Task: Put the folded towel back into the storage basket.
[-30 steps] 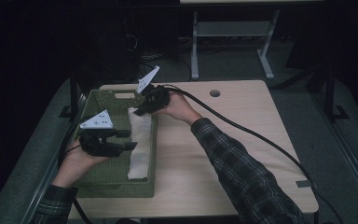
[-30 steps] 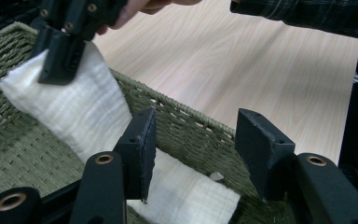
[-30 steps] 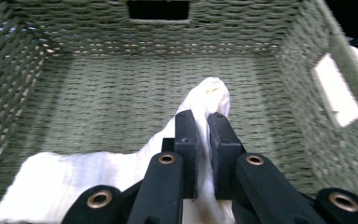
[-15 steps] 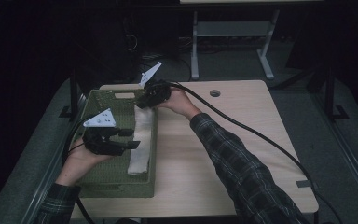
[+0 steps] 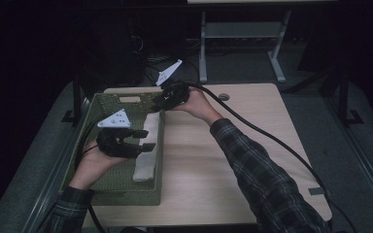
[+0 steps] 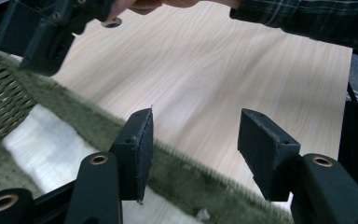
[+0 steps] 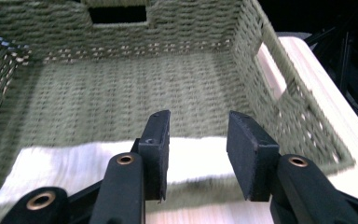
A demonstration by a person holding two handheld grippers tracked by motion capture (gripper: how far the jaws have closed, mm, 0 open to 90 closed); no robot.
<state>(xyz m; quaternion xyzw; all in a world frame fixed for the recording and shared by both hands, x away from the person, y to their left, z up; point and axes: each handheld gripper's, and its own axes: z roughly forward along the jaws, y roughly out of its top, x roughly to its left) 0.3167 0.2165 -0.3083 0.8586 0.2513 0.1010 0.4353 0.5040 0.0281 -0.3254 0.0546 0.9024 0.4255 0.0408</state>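
A folded white towel lies inside the green woven basket, along its right wall, on the wooden table. The left gripper hovers above the towel with jaws apart, empty. The right gripper sits at the basket's far right corner; its jaws have just been opening and stand released, nothing between them.

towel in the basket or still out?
In. The white towel lies folded on the green basket's floor along its right wall; both grippers' jaws stand open, holding nothing.
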